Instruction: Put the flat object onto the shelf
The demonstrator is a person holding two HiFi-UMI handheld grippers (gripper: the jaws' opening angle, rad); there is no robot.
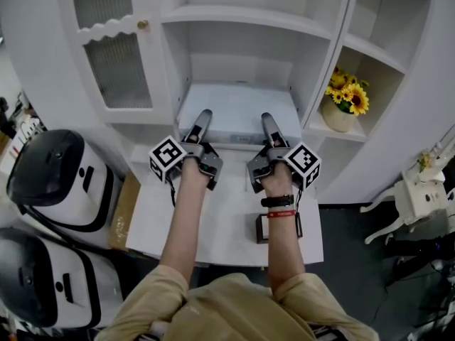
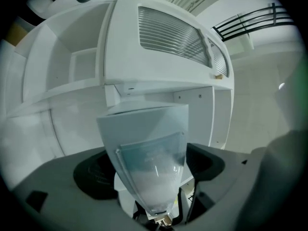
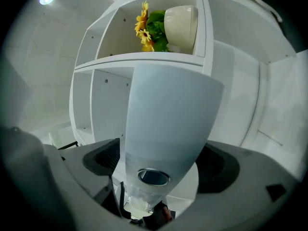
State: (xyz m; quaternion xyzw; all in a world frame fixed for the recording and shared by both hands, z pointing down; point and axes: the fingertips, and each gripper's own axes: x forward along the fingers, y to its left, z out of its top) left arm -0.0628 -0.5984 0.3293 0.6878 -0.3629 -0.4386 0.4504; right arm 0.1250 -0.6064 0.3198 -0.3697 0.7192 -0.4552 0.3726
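The flat white object [image 1: 238, 109] is laid on the shelf [image 1: 234, 148] in the middle of the cupboard [image 1: 249, 20], up to the front edge. Its near edge is seen between the wide-open jaws of the left gripper [image 1: 202, 119] and right gripper [image 1: 269, 123], not squeezed.

Head view: only one jaw each of left tool [image 1: 204, 116] and right tool [image 1: 268, 119] shows. The other is out of sight under the flat white box [image 1: 234, 105]. Box's back edge blends into the white shelf recess [image 1: 242, 66], depth unreadable. Small dark item [image 1: 260, 229] on worktop [image 1: 227, 219] is half covered by the right forearm, can't ID. Black-and-white machines [image 1: 57, 180] clipped by left edge. Both tool views: box's near end is a blur.
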